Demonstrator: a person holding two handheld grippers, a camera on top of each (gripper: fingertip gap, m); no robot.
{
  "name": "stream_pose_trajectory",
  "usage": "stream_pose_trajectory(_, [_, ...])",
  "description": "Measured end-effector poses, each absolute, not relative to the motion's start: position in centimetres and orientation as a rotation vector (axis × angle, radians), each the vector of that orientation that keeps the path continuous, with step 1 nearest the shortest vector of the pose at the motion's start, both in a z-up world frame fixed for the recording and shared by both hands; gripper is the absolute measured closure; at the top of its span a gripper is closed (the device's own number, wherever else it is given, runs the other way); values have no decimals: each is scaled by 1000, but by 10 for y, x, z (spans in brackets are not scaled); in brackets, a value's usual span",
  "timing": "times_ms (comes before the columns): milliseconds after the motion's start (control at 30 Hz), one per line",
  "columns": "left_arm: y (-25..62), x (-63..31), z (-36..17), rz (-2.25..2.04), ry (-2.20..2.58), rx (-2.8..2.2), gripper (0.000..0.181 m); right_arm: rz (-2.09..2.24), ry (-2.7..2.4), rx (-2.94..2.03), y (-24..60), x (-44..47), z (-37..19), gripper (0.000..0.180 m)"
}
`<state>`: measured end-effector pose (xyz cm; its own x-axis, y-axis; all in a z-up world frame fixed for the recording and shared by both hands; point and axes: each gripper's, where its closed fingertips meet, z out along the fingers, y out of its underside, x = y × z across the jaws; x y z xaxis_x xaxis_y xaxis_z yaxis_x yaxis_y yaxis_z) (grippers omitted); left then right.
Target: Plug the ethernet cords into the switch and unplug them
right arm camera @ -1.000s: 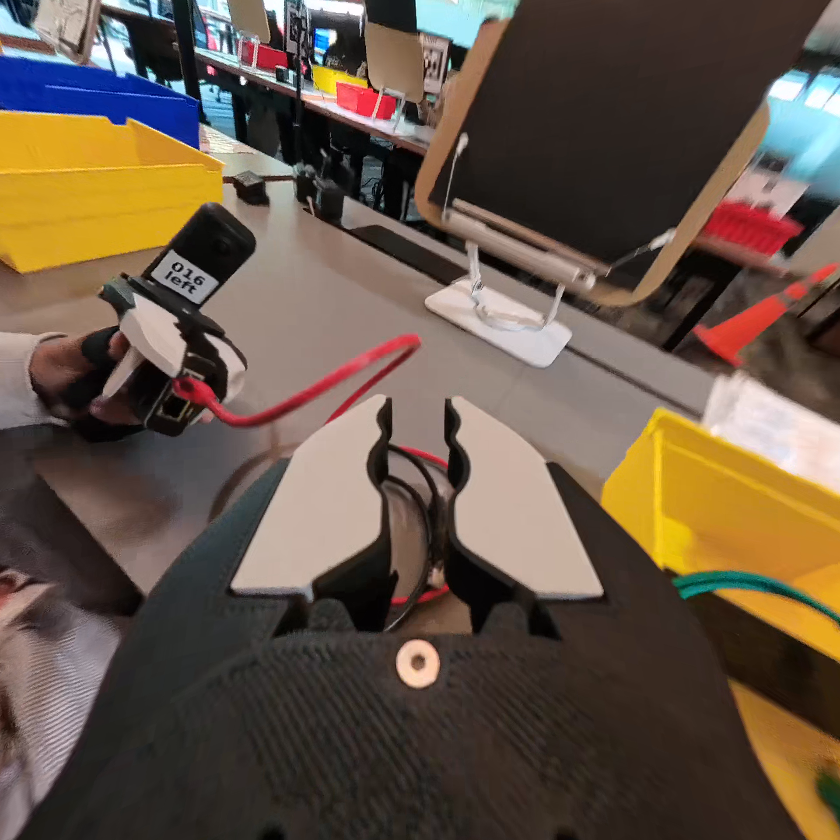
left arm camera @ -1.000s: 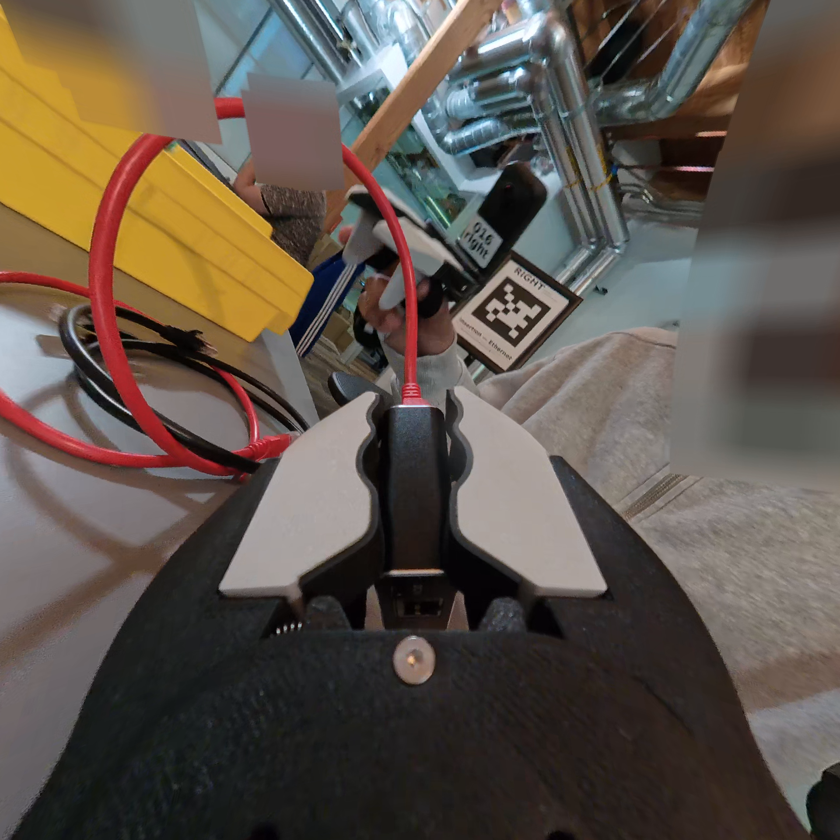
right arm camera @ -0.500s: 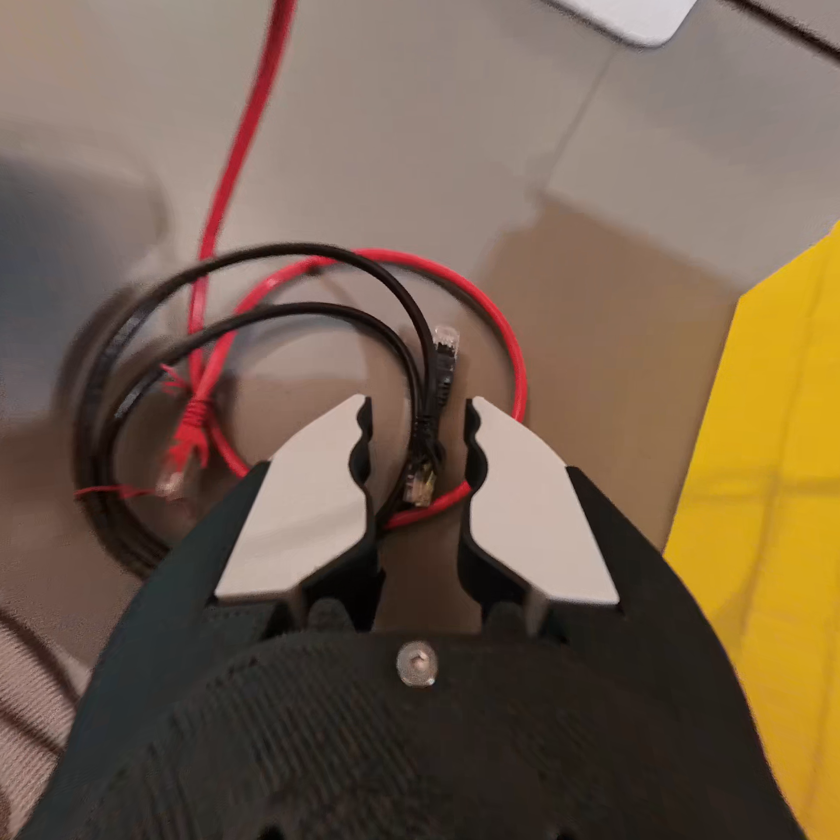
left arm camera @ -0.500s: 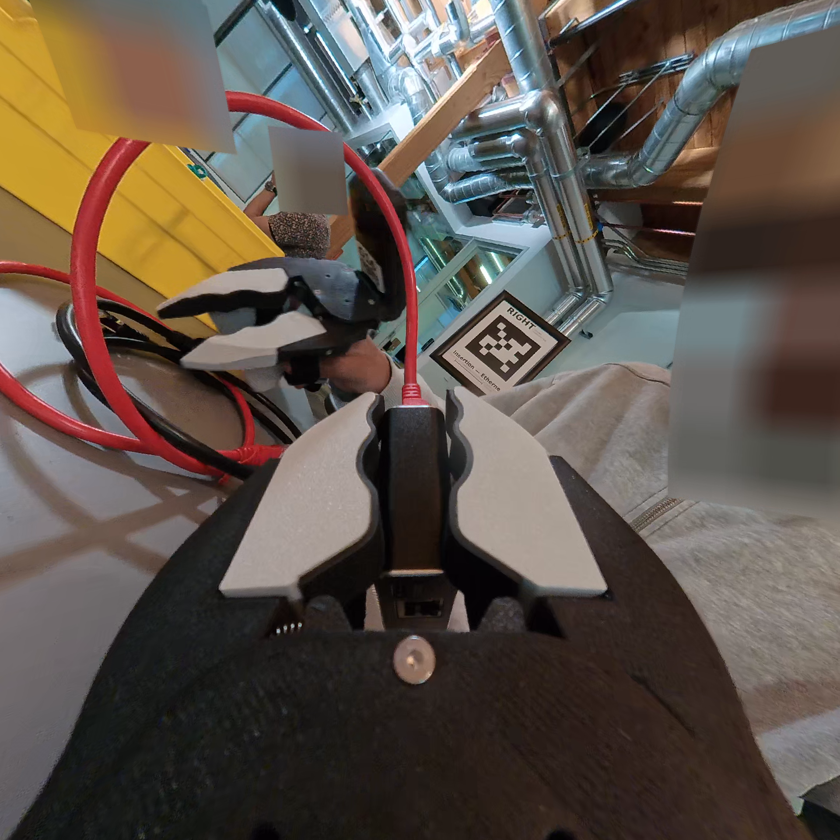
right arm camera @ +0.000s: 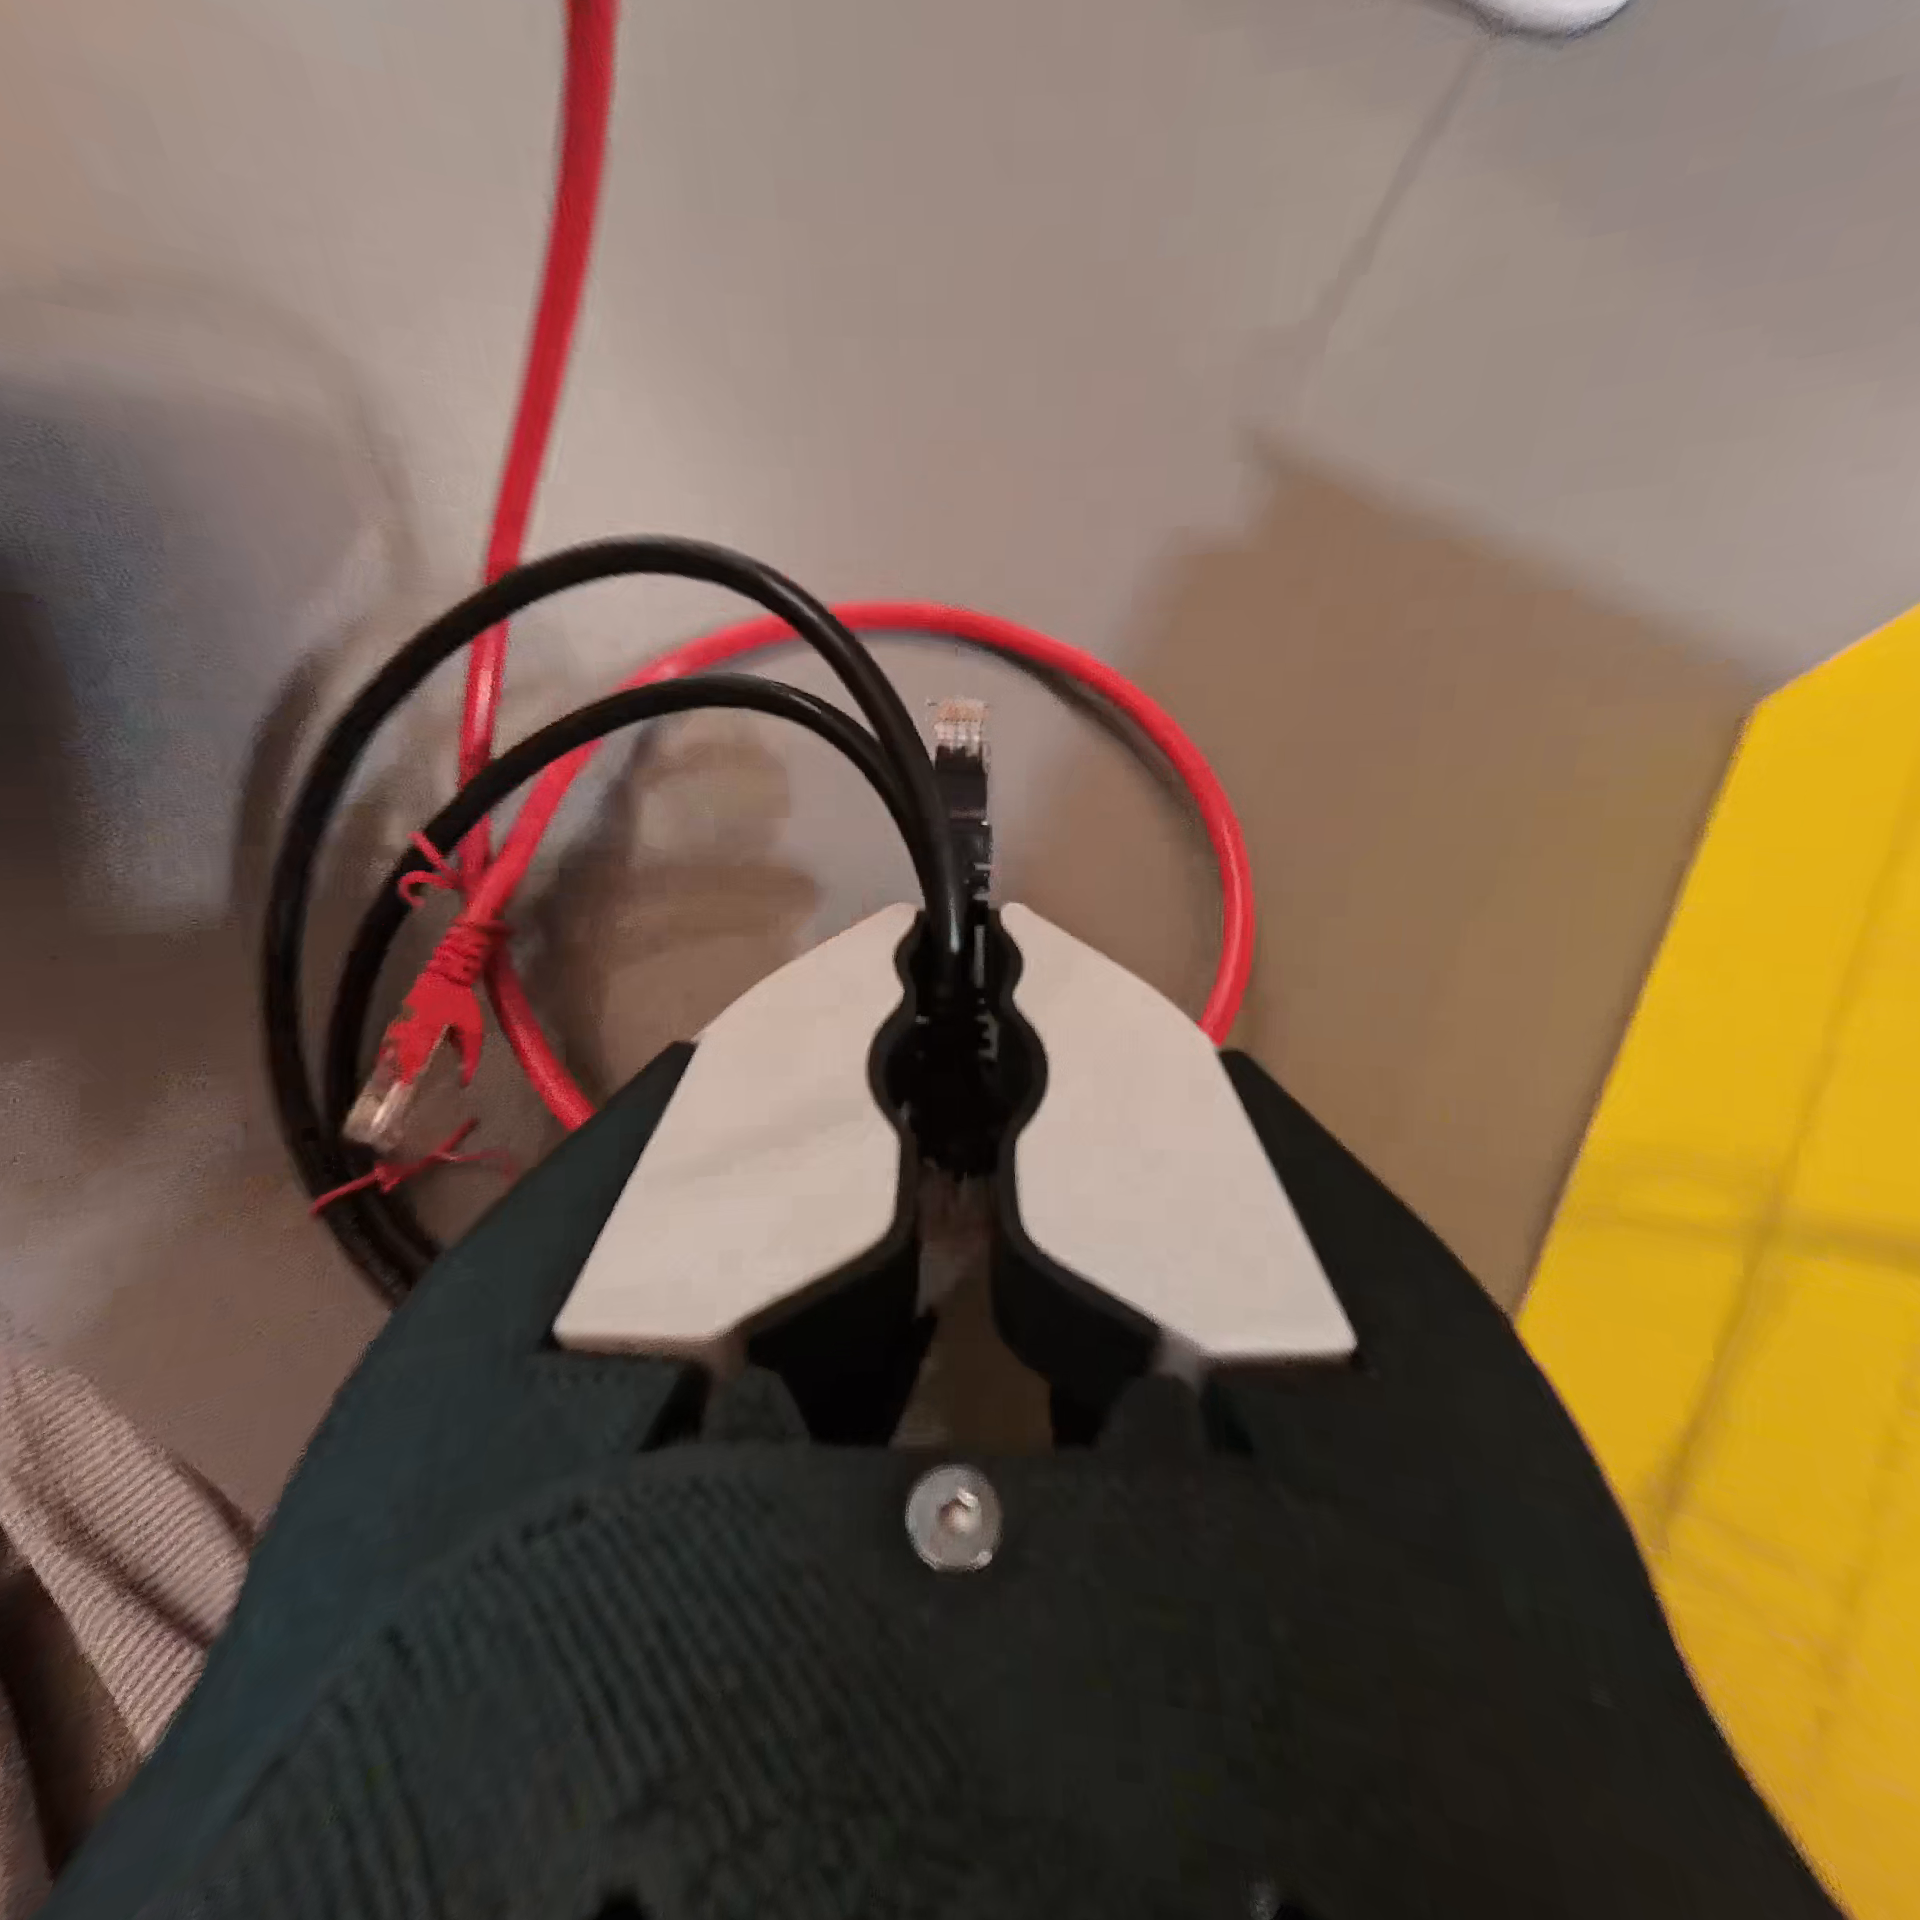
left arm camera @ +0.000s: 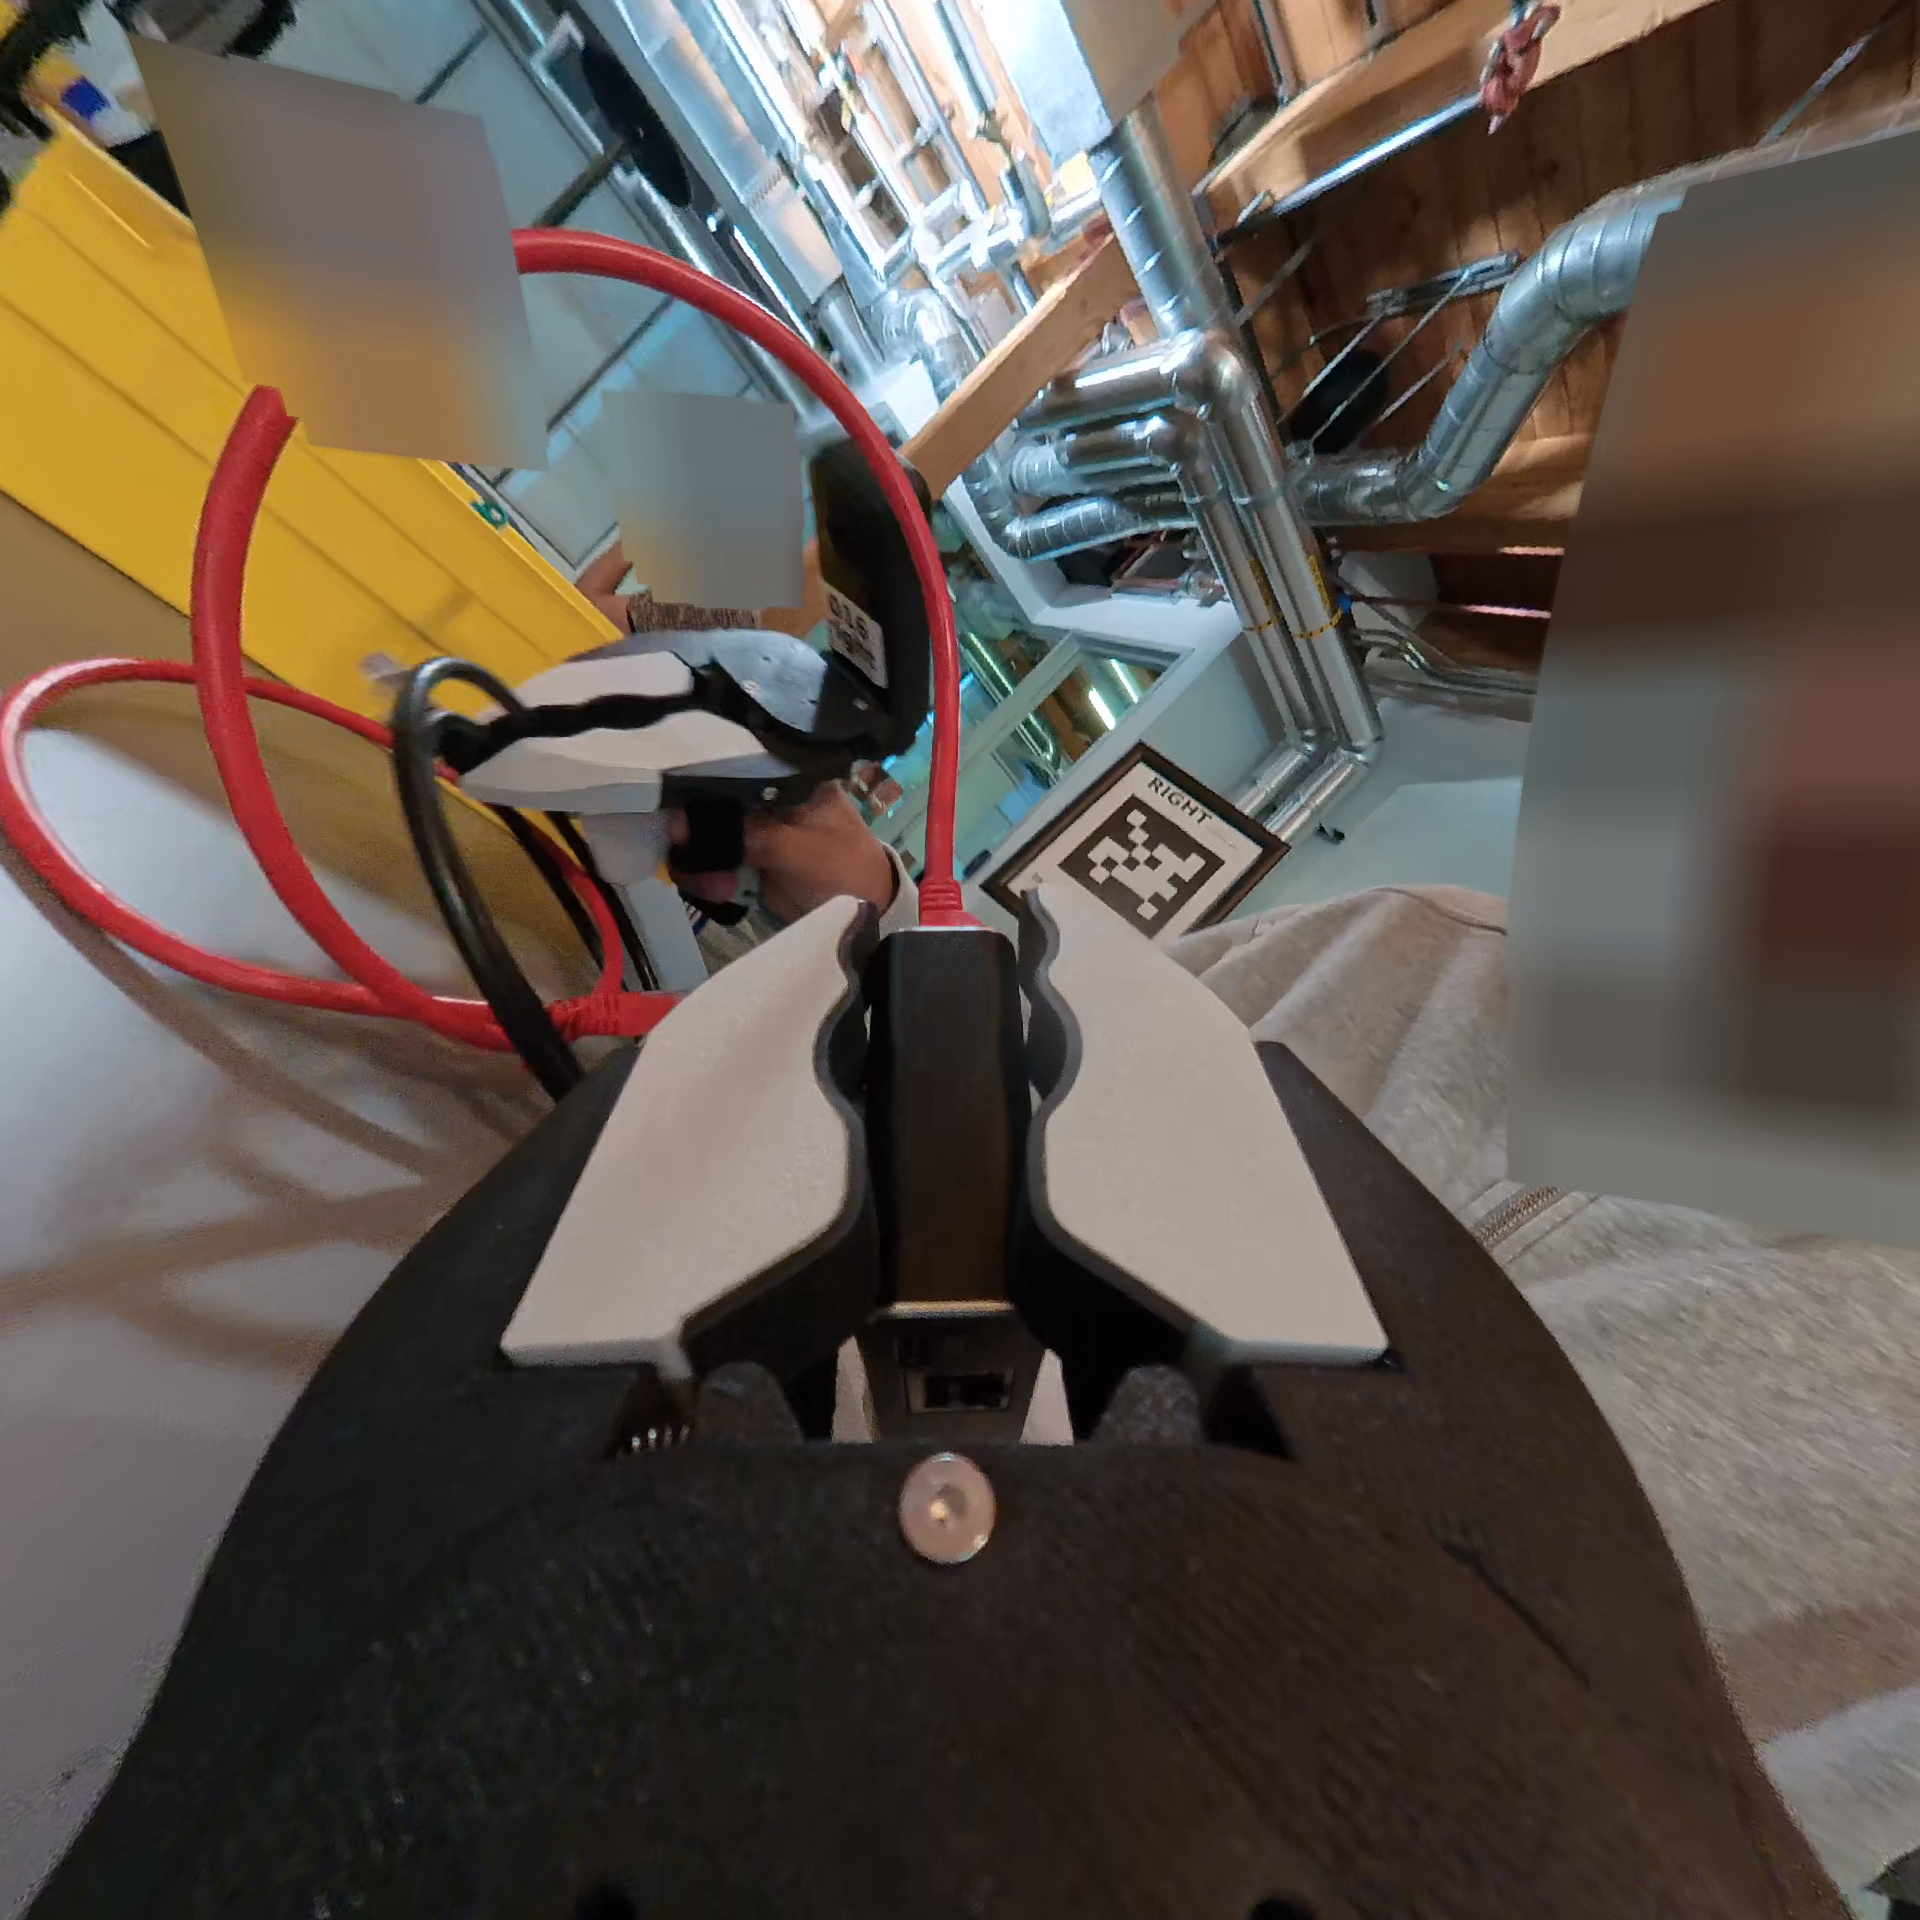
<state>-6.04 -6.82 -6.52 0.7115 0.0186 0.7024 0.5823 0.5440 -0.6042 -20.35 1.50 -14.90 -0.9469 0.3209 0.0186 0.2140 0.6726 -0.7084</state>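
Gripping the black cord (right arm camera: 961, 831) just behind its plug, the right gripper (right arm camera: 958, 914) has its jaws closed almost fully on it. The clear plug tip sticks out past the fingertips and points away from the camera. One risk is that a second strand of the same black cord seems to be pinched in the jaws too, though the blur makes this hard to confirm. If so, lifting could drag the whole coil and pull the red cord (right arm camera: 1195, 727) lying under it on the tabletop (right arm camera: 1039, 312). A grip this close to the plug may also let it twist, so the plug could meet the port at an angle and jam.

The left gripper (left arm camera: 940, 925) is clamped on the switch (left arm camera: 940, 1101), a small black box held lengthwise between its jaws. One end of the red cord is already plugged into the far end of the switch, and an open port faces the camera at its near end. A yellow bin (right arm camera: 1766, 1143) stands just beside the cords.
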Motion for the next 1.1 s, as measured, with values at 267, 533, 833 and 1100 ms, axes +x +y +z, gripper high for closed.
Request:
stream_pose_trajectory(267, [-99, -71, -62, -360, -767, -764, 154, 1581, -2421, -522, 46, -205, -41, 171])
stream_pose_trajectory(533, [-83, -71, -68, -358, -782, -863, 155, 1727, -1996, -653, 150, -262, 46, 170])
stream_pose_trajectory(833, [-74, -73, -75, -335, -812, -932, 155, 2257, -2227, -686, 120, -224, 49, 171])
stream_pose_trajectory(1100, [-79, -74, -72, -335, -805, -897, 155, 2419, -2665, -641, 76, -164, 34, 171])
